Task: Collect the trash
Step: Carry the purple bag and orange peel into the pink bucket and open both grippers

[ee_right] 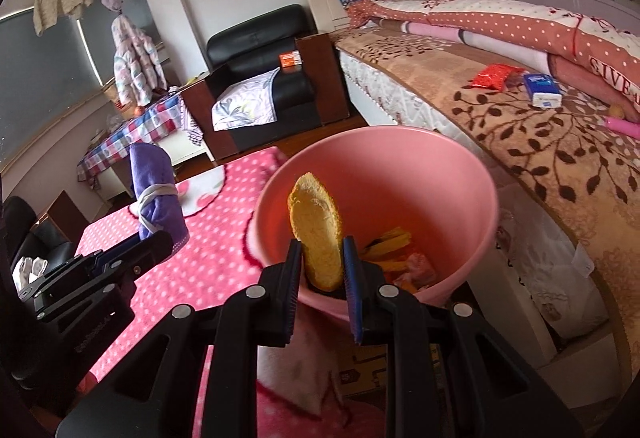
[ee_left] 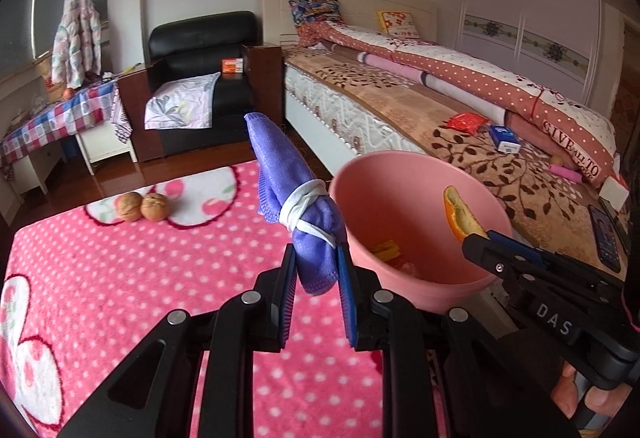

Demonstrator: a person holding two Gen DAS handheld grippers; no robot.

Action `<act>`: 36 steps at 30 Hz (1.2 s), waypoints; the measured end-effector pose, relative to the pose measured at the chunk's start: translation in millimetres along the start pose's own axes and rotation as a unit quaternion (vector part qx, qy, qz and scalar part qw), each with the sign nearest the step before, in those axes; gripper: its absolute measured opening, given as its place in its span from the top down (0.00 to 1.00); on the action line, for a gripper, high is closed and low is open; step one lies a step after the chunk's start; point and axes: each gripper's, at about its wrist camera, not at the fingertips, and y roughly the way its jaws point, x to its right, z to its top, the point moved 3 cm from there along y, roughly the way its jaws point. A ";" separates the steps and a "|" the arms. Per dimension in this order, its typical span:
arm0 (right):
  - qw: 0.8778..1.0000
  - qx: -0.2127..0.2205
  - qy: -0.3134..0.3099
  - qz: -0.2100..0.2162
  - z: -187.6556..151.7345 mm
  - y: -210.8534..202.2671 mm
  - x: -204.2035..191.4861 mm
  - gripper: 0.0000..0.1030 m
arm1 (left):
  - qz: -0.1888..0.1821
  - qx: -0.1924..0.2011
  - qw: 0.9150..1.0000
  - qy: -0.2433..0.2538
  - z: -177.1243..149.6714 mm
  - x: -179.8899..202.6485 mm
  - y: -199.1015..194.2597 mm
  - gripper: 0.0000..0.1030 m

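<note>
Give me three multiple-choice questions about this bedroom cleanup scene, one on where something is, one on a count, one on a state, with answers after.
1. Where do the walnuts lie?
A. On the pink dotted blanket
B. Inside the pink bin
C. On the black armchair

2. How many walnuts are there?
A. One
B. Two
C. Four

3. What is the right gripper doing?
A. Standing open and empty
B. Shut on the orange peel
C. Shut on a blue box

Answers:
1. A, they sit side by side on the blanket, left of the bin.
2. B, a pair shows in the left wrist view.
3. B, the peel stands clamped between its pads over the bin, while the left gripper grips the purple cloth bundle.
</note>
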 end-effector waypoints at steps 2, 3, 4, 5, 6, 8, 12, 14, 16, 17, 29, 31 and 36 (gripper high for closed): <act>1.000 -0.001 0.006 -0.003 0.5 2.2 6.6 0.79 | -0.012 -0.002 1.000 0.000 0.9 3.6 4.1 0.81; 1.000 -0.001 0.009 -0.004 0.0 2.7 8.5 0.79 | -0.019 -0.004 1.000 -0.001 1.5 6.0 6.5 0.81; 1.000 -0.002 0.012 -0.005 0.2 4.2 12.1 0.79 | -0.025 -0.006 1.000 -0.001 2.5 8.1 8.3 0.81; 1.000 -0.002 0.014 -0.006 0.5 5.2 14.0 0.79 | -0.034 -0.010 0.999 0.000 2.9 11.1 11.2 0.81; 1.000 -0.003 0.017 -0.007 0.9 6.5 16.3 0.79 | -0.038 -0.012 0.999 0.001 3.7 13.5 13.3 0.81; 1.000 -0.004 0.022 -0.008 1.2 9.3 21.4 0.79 | -0.048 -0.016 0.999 0.004 4.2 18.8 17.4 0.81; 1.000 -0.004 0.027 -0.010 3.5 14.4 27.9 0.79 | -0.061 -0.024 0.998 0.010 5.7 30.4 28.2 0.81; 1.000 -0.005 0.028 -0.011 5.4 17.2 30.6 0.79 | -0.065 -0.030 0.997 0.013 6.1 34.2 33.5 0.81; 1.000 -0.005 0.029 -0.012 6.7 19.6 32.2 0.79 | -0.069 -0.036 0.997 0.014 6.2 37.5 38.8 0.81; 0.999 -0.005 0.029 -0.012 7.2 20.4 33.3 0.79 | -0.070 -0.038 0.997 0.016 5.7 39.0 41.1 0.81; 0.999 -0.003 0.046 -0.019 13.6 32.1 52.2 0.79 | -0.076 -0.048 0.995 0.031 10.8 56.8 61.6 0.81; 0.999 -0.003 0.047 -0.021 14.0 32.7 53.7 0.79 | -0.077 -0.048 0.995 0.035 11.3 59.7 62.9 0.81; 0.999 -0.001 0.048 -0.022 14.1 33.5 57.5 0.79 | -0.077 -0.049 0.995 0.035 11.7 62.1 63.7 0.74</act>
